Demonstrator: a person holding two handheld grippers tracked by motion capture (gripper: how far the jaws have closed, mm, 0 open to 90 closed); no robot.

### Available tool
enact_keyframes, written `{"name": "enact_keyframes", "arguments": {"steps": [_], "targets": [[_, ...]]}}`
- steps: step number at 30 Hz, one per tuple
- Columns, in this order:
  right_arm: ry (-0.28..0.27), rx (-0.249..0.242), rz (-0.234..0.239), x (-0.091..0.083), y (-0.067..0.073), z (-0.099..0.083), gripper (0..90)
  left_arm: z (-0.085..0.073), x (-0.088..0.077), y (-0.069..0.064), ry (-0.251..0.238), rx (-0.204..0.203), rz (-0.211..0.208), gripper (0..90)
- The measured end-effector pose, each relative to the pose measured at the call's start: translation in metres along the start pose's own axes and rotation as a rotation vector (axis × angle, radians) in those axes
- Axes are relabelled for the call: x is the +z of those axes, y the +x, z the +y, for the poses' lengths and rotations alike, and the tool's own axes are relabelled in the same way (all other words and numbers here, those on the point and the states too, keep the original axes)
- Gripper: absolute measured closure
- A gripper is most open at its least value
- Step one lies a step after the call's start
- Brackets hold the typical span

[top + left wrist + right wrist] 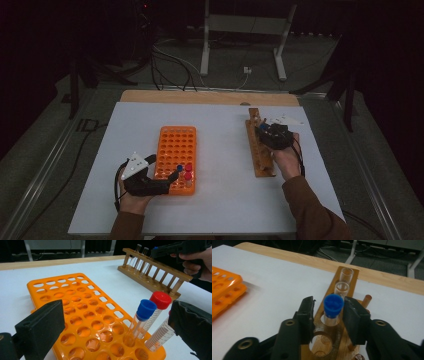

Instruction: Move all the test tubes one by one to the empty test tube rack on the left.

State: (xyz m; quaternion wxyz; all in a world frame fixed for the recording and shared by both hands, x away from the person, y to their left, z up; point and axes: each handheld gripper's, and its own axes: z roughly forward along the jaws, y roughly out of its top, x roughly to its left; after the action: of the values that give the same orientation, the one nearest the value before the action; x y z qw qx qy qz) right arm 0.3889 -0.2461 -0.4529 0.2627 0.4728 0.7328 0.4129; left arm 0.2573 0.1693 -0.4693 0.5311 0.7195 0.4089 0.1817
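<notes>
No legible text, brand, number or sign is present. The capped tubes (160, 333) standing in the orange tube rack (75, 307) carry printed graduation lines along their walls; any figures beside those lines are too small and blurred to read. The wooden rack (155, 275) beyond the orange rack bears no marking.
</notes>
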Motion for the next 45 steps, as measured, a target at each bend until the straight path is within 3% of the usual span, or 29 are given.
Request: {"name": "enact_keyframes", "arguments": {"steps": [4, 9, 20, 27, 39, 45], "targets": [[0.007, 0.029, -0.005, 0.003, -0.003, -0.002, 67.0, 0.0, 0.0, 0.0, 0.001, -0.004, 0.0, 1.8], [0.022, 0.026, -0.003, 0.005, -0.003, -0.003, 75.4, -0.001, 0.0, 0.0, 0.005, -0.006, -0.001, 1.8], [0.013, 0.024, -0.013, 0.003, -0.003, -0.002, 76.6, -0.001, 0.001, -0.001, 0.008, 0.0, -0.003, 2.2], [-0.031, 0.038, -0.006, -0.01, -0.005, 0.004, 76.7, -0.001, 0.001, -0.001, 0.005, -0.003, 0.0, 2.1], [-0.101, 0.006, 0.005, -0.041, -0.007, 0.028, 76.7, 0.001, 0.0, -0.001, -0.009, -0.006, 0.012, 2.1], [-0.133, 0.025, 0.044, -0.053, -0.008, 0.035, 76.7, 0.008, -0.003, -0.001, -0.03, -0.004, 0.031, 2.2]]}}
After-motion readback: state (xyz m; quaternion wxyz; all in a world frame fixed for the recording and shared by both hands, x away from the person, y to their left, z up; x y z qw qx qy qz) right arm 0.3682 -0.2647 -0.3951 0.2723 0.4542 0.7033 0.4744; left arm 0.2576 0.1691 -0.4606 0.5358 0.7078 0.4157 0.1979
